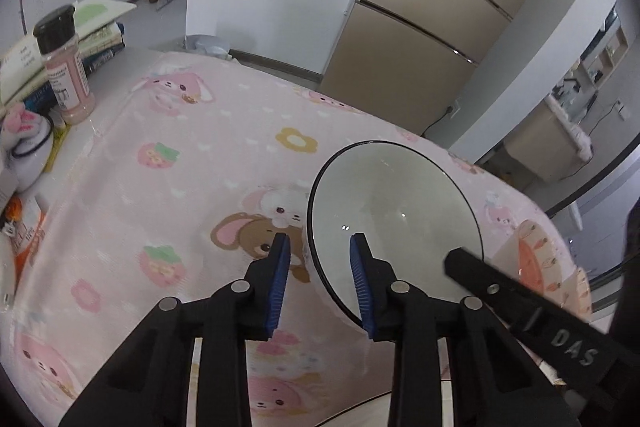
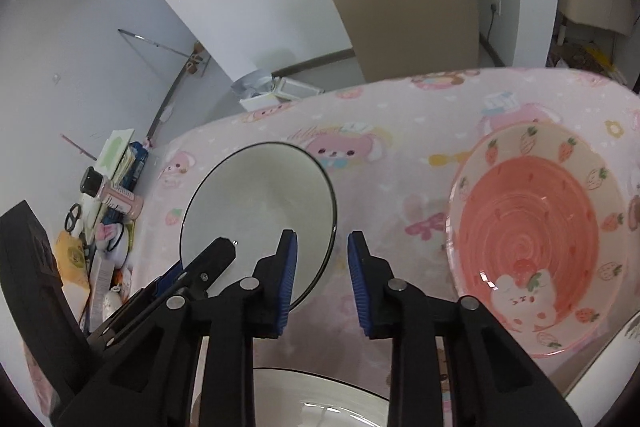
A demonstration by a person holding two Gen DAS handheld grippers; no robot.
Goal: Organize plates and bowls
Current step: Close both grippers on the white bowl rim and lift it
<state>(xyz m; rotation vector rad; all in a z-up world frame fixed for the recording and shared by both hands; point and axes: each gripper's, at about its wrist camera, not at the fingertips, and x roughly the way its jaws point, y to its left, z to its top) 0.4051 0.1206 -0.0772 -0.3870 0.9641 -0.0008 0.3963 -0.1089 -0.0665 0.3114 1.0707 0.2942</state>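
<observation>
White bowl (image 1: 394,223), pink bowl (image 2: 532,239), both empty

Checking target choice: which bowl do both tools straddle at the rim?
The white bowl with the thin black rim; the pink strawberry bowl sits apart, untouched, to its right.

Glossy glazed white bowl (image 1: 394,223) on soft printed cloth (image 1: 180,187)

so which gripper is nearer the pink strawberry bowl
Right. The right gripper sits between the white bowl and the pink strawberry bowl; the left gripper straddles the white bowl's far rim.
</observation>
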